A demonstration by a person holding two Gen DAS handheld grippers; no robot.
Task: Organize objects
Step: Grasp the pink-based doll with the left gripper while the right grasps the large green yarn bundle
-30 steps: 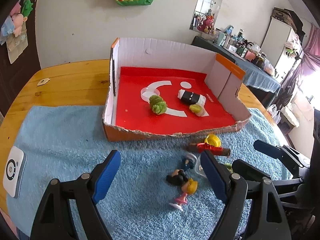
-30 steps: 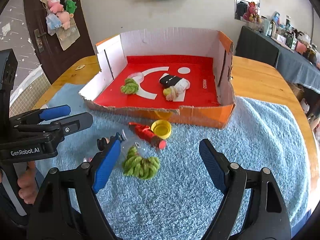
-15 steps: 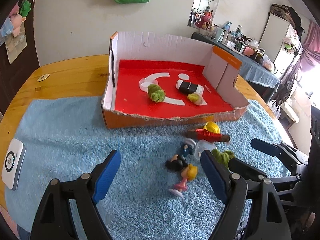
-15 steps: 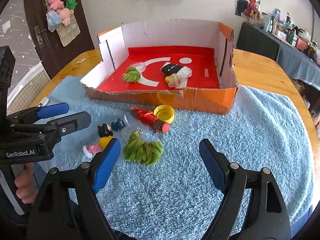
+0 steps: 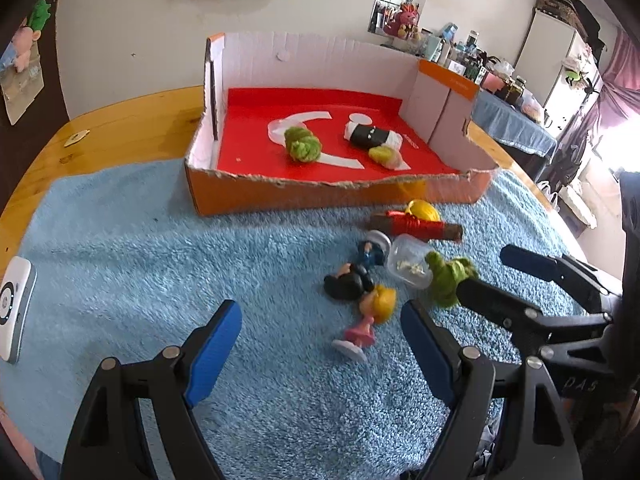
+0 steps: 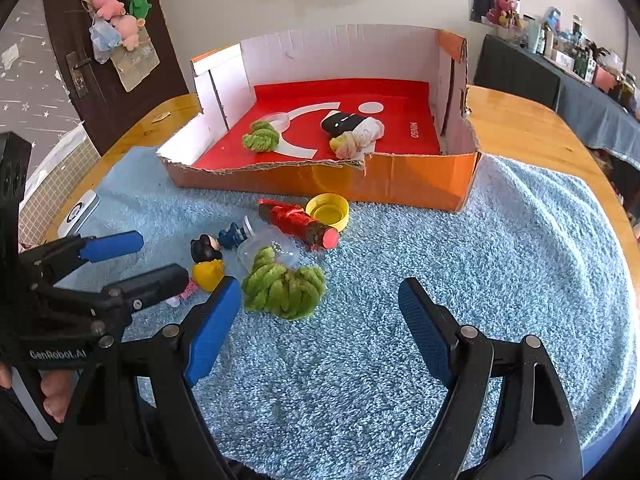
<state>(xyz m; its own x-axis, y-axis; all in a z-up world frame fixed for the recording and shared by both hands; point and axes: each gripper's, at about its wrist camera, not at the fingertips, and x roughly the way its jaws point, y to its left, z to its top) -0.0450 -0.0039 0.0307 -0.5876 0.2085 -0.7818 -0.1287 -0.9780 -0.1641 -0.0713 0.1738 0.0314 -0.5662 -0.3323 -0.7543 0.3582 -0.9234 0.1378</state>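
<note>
Green yarn bundle (image 6: 285,286) lies at eleven o'clock of the right gripper (image 6: 320,332); left gripper (image 5: 320,344) and right are both wide, holding nothing.

Blue towel (image 6: 440,264), red-floored orange box (image 6: 420,184), green yarn (image 6: 286,286).

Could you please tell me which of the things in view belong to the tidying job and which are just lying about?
Job:
box
green yarn
red roll
yellow cap
clear jar
figurines

Lying about:
white gadget
blue towel
plush toys
</note>
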